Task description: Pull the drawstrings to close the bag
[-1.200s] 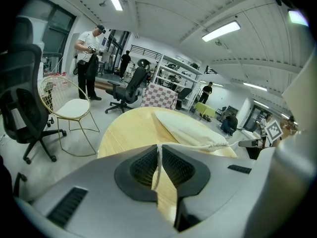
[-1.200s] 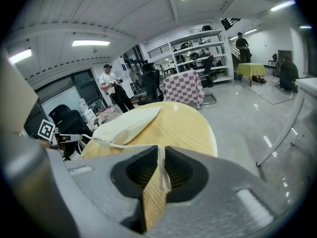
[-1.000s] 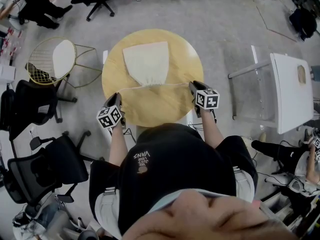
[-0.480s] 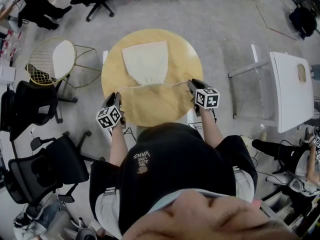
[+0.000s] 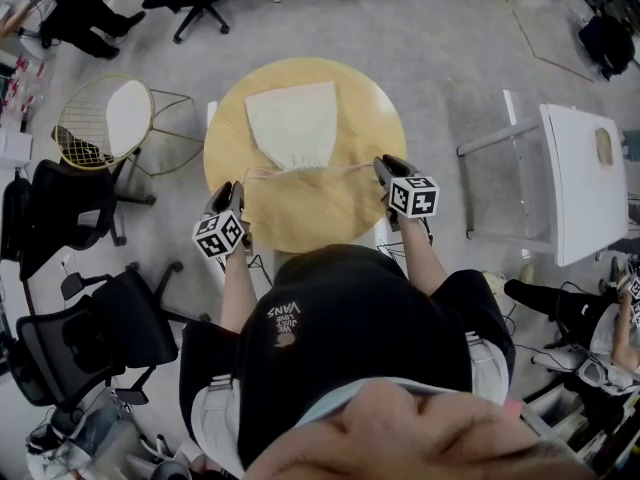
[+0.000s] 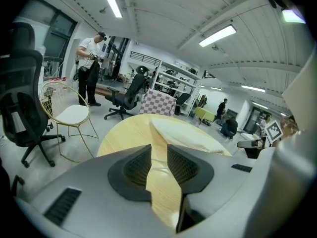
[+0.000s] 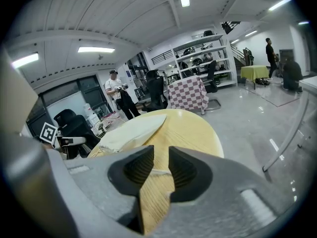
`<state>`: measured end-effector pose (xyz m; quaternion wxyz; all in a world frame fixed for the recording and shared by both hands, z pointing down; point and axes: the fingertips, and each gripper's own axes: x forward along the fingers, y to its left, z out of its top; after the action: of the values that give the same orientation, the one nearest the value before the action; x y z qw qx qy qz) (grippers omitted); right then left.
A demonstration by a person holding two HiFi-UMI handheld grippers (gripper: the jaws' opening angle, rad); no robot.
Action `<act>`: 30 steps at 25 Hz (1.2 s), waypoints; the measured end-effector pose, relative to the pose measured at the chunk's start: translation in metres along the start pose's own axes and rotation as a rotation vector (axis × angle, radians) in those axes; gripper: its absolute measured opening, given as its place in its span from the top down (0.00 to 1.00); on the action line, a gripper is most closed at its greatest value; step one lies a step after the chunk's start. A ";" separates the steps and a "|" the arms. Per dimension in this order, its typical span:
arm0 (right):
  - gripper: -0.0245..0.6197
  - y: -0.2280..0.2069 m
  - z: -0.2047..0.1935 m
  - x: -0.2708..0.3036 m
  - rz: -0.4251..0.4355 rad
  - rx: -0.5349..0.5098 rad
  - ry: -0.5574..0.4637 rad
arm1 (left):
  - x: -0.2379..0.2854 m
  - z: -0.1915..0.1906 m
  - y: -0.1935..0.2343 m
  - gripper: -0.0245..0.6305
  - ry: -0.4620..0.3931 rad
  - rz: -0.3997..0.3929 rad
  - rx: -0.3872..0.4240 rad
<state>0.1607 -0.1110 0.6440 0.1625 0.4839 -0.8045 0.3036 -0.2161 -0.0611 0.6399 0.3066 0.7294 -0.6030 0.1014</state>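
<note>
A cream drawstring bag (image 5: 292,120) lies flat on the round wooden table (image 5: 300,218), its gathered mouth toward me. A thin drawstring (image 5: 330,168) runs slack from the mouth to both sides. My left gripper (image 5: 232,192) hovers at the table's left front edge. Its jaws are opening, and in the left gripper view (image 6: 159,155) a loose bit of string lies in the gap without the pads pressing it. My right gripper (image 5: 383,167) is at the right front edge. In the right gripper view (image 7: 161,162) its pads stand apart with the string (image 7: 159,172) lying across the gap.
A gold wire chair with a white seat (image 5: 115,118) stands left of the table, black office chairs (image 5: 60,218) nearer me. A white table (image 5: 580,183) is at the right. A person (image 6: 90,68) stands far off.
The drawstring was stretched taut between both grippers a second ago; now it sags, and its left end has drawn back toward the bag's mouth. Both grippers have hardly moved.
</note>
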 end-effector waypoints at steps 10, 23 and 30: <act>0.82 0.015 0.022 -0.001 0.013 -0.049 -0.060 | 0.006 0.029 -0.036 0.81 -0.058 -0.088 0.112; 0.84 0.050 0.078 -0.017 0.088 -0.125 -0.192 | -0.006 0.077 -0.075 0.91 -0.177 -0.168 0.182; 0.90 0.071 0.108 -0.031 0.129 -0.166 -0.264 | -0.019 0.108 -0.100 0.93 -0.252 -0.239 0.203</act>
<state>0.1171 -0.1347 0.5210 0.0752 0.4519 -0.8705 0.1796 -0.1510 -0.0985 0.5118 0.1632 0.8300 -0.5324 0.0323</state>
